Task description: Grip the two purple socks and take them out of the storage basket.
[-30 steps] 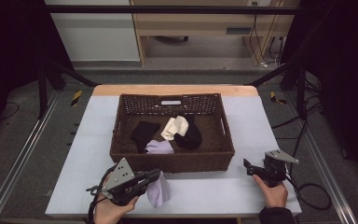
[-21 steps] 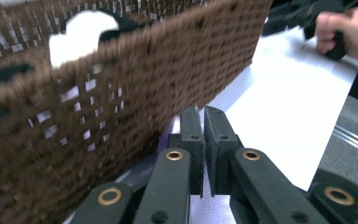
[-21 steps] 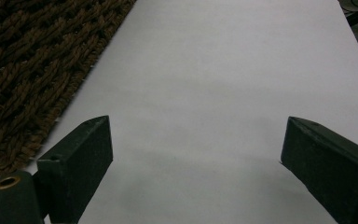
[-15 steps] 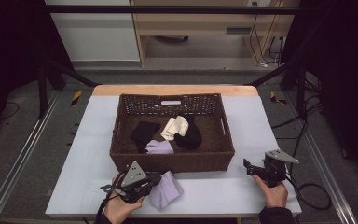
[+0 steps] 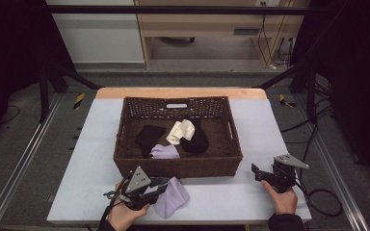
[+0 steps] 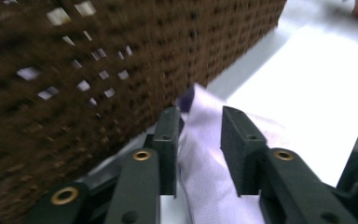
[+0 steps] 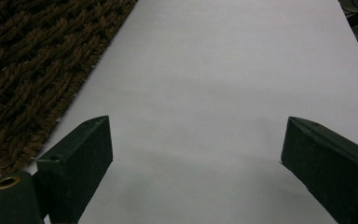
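Lilac sock [image 5: 171, 202] lies on the surface [image 5: 96, 159], between the left gripper [image 6: 200, 140]'s fingers [image 6: 168, 140] and running out ahead of them, in front of the basket [image 5: 178, 168]'s near wall. A second ago it hung bunched and pinched in shut fingers; now it has spread flat on the surface, and the fingers have just been opening — about half apart, cloth between them but no longer pinched. In the left gripper view the left finger lies close against the fabric; the right one stands clear of it. Judgement: this is the release; the sock counts as set down outside the basket, and the left gripper [image 5: 147, 190] is free to go back for another.

Right gripper [image 5: 265, 175] — fingers [image 7: 77, 158] wide apart, nothing between them, bare surface beyond, basket edge off to their left.

Around: inside the basket remain a second lilac sock [image 5: 165, 152], a cream sock [image 5: 180, 131] and two black socks [image 5: 148, 137] [image 5: 195, 140], all beyond the left fingers and over the near wall.

In the way: that near wall stands just past the left fingertips, so any next reach must likely lift over the rim first. The loosed sock lies under the fingers — withdrawing carelessly could drag it.
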Tool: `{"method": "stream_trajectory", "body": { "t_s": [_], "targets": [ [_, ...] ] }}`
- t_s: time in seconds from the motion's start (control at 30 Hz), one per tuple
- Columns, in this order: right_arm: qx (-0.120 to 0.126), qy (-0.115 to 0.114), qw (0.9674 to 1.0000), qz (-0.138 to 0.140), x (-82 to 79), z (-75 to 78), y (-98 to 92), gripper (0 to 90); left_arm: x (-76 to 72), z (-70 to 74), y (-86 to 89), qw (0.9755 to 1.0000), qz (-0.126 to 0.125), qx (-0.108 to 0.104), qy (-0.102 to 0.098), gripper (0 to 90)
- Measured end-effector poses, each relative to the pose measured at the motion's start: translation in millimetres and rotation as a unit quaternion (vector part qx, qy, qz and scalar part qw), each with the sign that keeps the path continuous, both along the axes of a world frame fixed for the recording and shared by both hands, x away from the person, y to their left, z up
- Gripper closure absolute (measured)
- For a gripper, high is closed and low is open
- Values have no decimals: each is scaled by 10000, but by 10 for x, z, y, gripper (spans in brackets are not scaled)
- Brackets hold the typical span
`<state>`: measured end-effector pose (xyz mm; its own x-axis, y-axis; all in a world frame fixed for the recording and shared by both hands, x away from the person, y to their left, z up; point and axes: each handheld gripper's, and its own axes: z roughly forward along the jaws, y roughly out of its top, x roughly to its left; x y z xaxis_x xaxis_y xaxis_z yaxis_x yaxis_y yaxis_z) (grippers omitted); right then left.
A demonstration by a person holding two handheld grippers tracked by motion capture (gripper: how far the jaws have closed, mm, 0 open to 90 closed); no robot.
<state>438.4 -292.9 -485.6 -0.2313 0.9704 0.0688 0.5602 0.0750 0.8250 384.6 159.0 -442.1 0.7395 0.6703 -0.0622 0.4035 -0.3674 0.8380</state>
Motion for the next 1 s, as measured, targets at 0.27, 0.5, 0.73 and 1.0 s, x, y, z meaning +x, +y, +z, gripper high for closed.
{"method": "stream_trajectory", "body": {
  "t_s": [0.27,0.5,0.73,1.0],
  "targets": [
    [9,25,10000,-8,1,0,3,92,26,455,151,9976,176,-435,-518,601],
    [-11,37,10000,-4,7,-2,0,90,180,807,219,9937,319,-650,-859,589],
    [-3,54,10000,5,8,-2,0,90,517,1059,189,9913,455,-660,-1040,566],
    [-4,58,10000,6,10,-2,0,90,897,1095,163,9897,751,-553,-1089,553]
  ]
}}
